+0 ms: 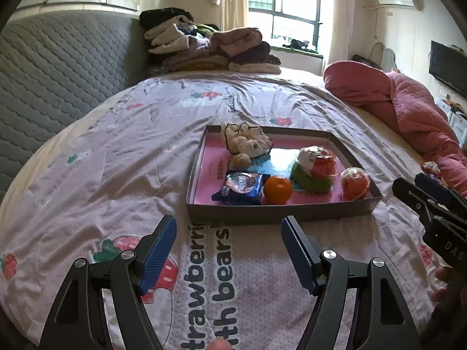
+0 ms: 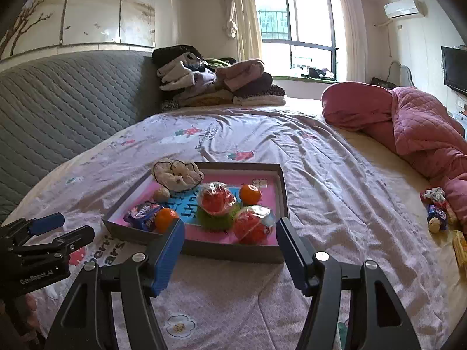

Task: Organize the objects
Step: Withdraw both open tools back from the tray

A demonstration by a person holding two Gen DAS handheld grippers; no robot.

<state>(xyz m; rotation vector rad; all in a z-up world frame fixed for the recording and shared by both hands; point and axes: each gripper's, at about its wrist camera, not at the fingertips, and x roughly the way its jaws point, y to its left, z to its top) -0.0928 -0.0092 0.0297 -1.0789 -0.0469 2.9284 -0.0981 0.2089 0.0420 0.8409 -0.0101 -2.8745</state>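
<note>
Both claws, left claw [image 1: 229, 249] and right claw [image 2: 230, 250], gape empty; tray [image 2: 274, 258] stocked; I'd reach right claw toward 3 o'clock strays [image 2: 436, 213], approaching low.

The bedsheet [image 1: 116, 151] is printed pale lilac with red strawberries and dark lettering. The box [image 1: 280, 214] is walled in grey and lined in pink with a blue patch. An orange fruit [image 1: 278, 190] is seen beside a dark blue snack packet [image 1: 240, 188]. A green bowl [image 1: 309, 179] is shown. The quilt [image 2: 414, 128] is coloured pink and stitched in diamonds. The headboard [image 2: 67, 102] is grey, quilted in wavy lines.
</note>
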